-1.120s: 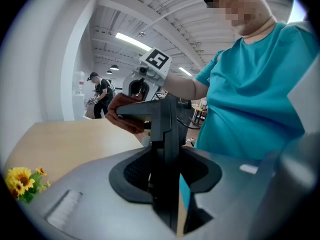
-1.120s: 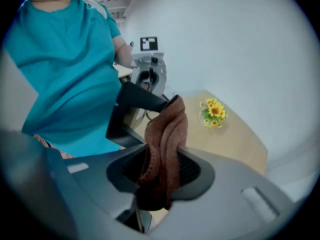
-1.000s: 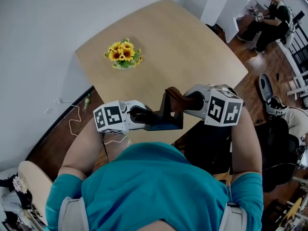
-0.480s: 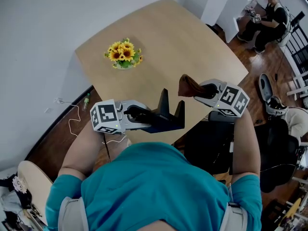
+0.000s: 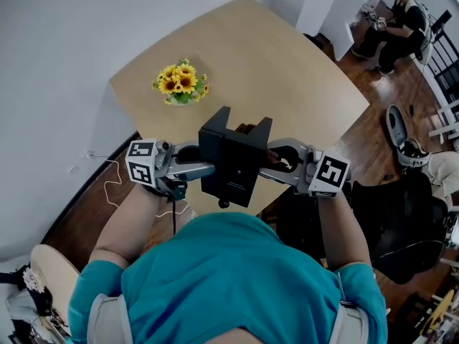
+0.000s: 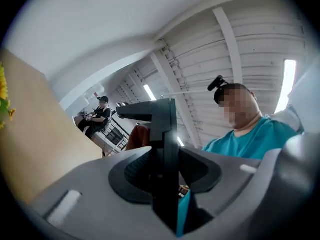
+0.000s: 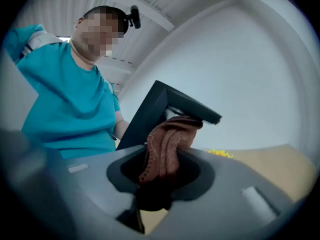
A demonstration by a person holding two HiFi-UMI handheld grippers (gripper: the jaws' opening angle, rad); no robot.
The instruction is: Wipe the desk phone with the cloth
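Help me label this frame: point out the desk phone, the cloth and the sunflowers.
desk phone (image 5: 231, 165): head view, middle of its dark flat panel.
cloth (image 7: 167, 141): right gripper view, its bunched brown folds.
sunflowers (image 5: 179, 82): head view, centre of the yellow blooms.

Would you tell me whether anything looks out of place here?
Yes: the desk phone is off the table, held mid-air by the left gripper, underside up; the right gripper holds the cloth.
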